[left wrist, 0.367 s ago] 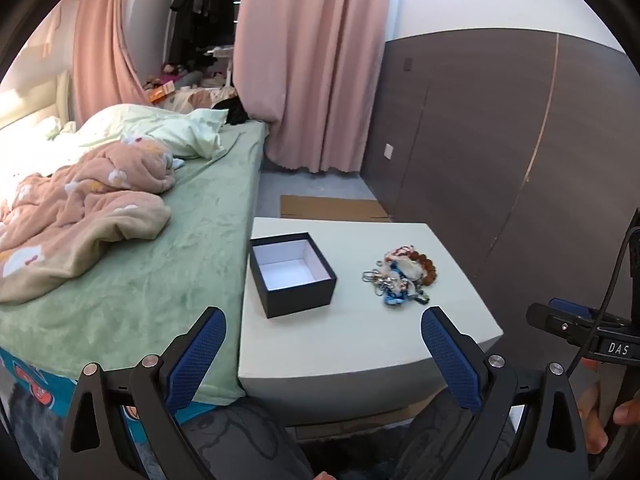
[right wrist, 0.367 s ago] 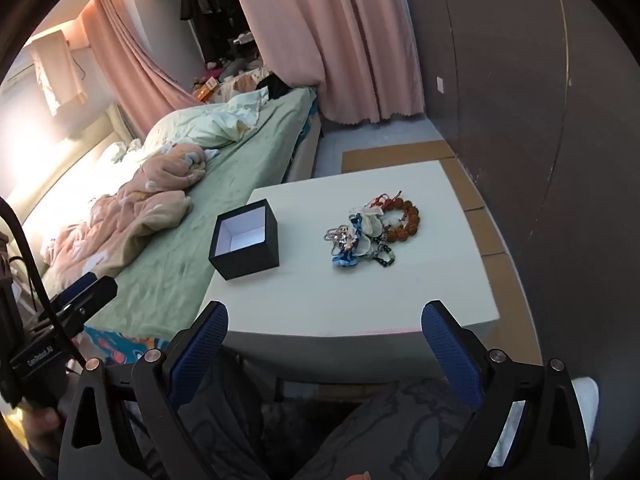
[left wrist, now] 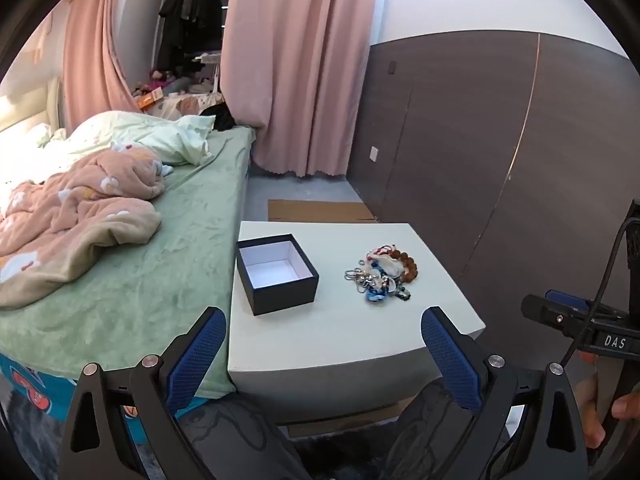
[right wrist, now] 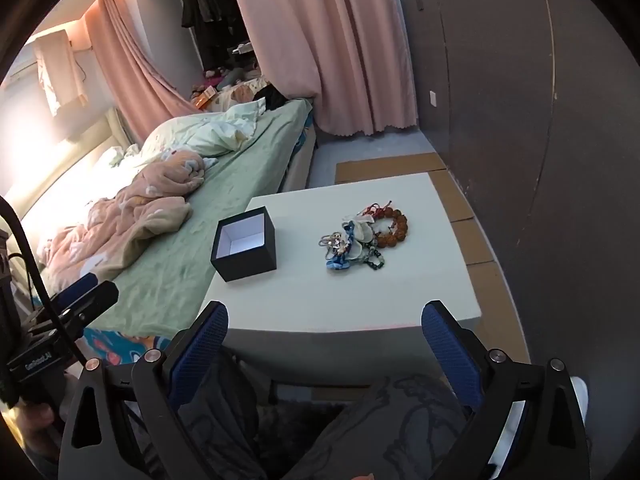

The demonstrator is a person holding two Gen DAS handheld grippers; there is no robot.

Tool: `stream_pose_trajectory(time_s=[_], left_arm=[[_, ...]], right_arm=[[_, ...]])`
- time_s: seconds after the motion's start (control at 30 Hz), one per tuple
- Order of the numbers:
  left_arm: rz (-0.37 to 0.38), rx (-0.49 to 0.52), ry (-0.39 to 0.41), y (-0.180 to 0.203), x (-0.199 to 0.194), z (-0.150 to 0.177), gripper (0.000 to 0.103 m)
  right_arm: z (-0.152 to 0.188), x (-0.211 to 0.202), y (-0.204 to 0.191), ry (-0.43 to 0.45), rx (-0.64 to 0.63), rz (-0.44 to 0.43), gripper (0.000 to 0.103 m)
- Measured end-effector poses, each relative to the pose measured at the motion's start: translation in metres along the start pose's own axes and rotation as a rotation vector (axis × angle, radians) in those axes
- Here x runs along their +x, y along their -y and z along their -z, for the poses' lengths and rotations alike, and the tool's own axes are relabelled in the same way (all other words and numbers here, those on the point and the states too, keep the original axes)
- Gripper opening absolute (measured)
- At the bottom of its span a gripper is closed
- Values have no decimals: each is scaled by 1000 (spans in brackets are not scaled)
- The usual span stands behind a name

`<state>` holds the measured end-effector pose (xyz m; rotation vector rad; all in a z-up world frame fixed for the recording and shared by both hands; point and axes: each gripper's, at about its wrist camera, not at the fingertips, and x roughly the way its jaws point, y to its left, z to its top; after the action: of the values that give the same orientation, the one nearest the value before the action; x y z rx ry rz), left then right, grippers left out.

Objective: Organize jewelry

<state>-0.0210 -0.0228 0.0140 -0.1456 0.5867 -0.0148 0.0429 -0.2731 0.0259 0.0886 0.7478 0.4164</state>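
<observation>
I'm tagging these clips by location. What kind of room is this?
Most likely a home bedroom: an unmade bed with a rumpled blanket, pink floor-length curtains, and clothes hanging in the back. A low white table beside the bed holds a jewelry pile and an open black box.

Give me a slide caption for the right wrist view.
Open right gripper faces white table with empty black box and jewelry pile.

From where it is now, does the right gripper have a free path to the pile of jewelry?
Probably yes. The right gripper is open and empty, short of the table. The jewelry pile lies in the open beside the black box, with nothing between.
</observation>
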Motion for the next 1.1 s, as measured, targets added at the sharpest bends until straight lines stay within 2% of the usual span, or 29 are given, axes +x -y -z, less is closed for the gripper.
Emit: stream_pose_trajectory(time_s=[0.43,0.67,1.1], left_arm=[[21,0,26,3,-10,1,98],[-9,2,41,2,-14,1,98],[5,-8,50,-3,-14,-1,98]], right_arm=[[1,-19,3,69,-2,56,98],[2,-18,3,65,-6,87,98],[2,-12,6,32,0,105,98]])
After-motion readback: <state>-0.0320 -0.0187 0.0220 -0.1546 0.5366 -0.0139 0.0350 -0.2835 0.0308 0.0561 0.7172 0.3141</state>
